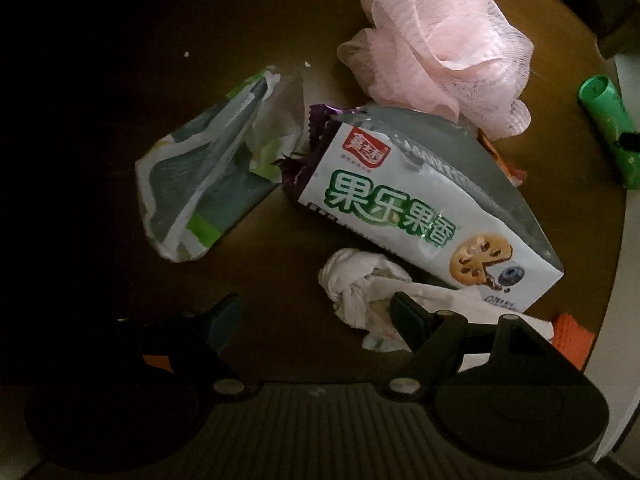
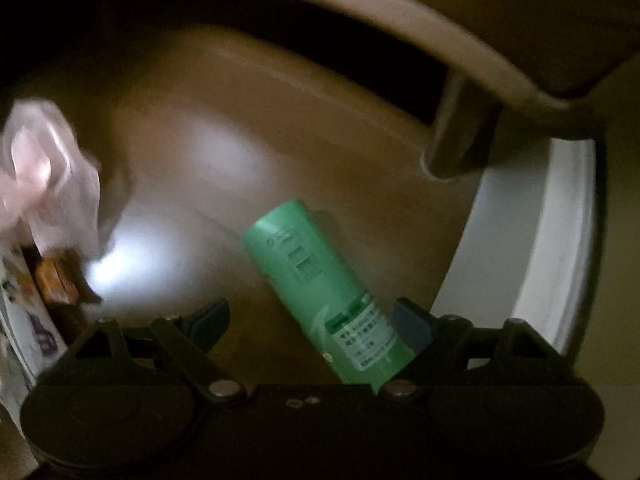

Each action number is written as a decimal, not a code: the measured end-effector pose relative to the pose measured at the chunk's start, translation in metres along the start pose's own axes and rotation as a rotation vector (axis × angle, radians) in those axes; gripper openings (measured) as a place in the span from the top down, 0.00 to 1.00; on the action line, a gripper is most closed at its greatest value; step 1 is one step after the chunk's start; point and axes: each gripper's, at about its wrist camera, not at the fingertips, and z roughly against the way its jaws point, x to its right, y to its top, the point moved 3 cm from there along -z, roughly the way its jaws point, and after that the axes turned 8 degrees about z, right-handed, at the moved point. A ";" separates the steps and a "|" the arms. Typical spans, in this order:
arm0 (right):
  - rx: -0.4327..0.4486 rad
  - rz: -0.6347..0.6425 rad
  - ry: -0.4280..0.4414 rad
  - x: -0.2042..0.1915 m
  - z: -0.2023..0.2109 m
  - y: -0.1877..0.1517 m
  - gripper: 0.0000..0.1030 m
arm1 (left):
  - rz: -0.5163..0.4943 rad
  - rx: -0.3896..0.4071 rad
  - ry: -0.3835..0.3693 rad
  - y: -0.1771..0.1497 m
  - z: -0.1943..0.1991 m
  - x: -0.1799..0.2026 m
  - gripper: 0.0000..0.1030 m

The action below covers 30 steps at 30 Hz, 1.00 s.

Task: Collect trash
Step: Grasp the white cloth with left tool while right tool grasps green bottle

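Note:
In the left wrist view, trash lies on a round brown table [image 1: 248, 20]: a white cookie wrapper [image 1: 400, 208] with green characters, a crumpled white-and-green wrapper [image 1: 200, 184] to its left, and a knotted white tissue [image 1: 360, 284]. My left gripper [image 1: 316, 314] hangs open just above the table, its right finger [image 1: 404, 312] over the tissue and nothing pressed between the pads. In the blurred right wrist view, a green bottle [image 2: 312, 272] lies on its side between the fingers of my open right gripper [image 2: 312, 320], close to the right finger [image 2: 412, 320].
A pink mesh bath sponge [image 1: 440, 40] sits behind the cookie wrapper, and an orange packet [image 1: 572, 336] lies at the table's near right edge. The green bottle [image 1: 612, 128] is near the table's right rim. A beige curved ledge [image 2: 400, 20] overhangs the table at the back.

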 end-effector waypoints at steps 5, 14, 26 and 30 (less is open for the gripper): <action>-0.032 0.059 -0.015 -0.008 -0.009 0.000 0.16 | 0.010 -0.023 -0.052 0.002 -0.012 -0.008 0.44; -0.055 0.085 -0.080 -0.023 -0.012 0.005 0.47 | -0.014 -0.008 -0.090 0.005 -0.017 0.000 0.78; -0.010 -0.223 -0.031 -0.059 0.036 -0.032 0.88 | -0.061 0.092 0.026 -0.002 0.020 0.012 0.86; -0.028 -0.319 0.018 -0.074 0.067 -0.044 1.00 | -0.065 0.111 0.031 -0.011 0.053 0.026 0.86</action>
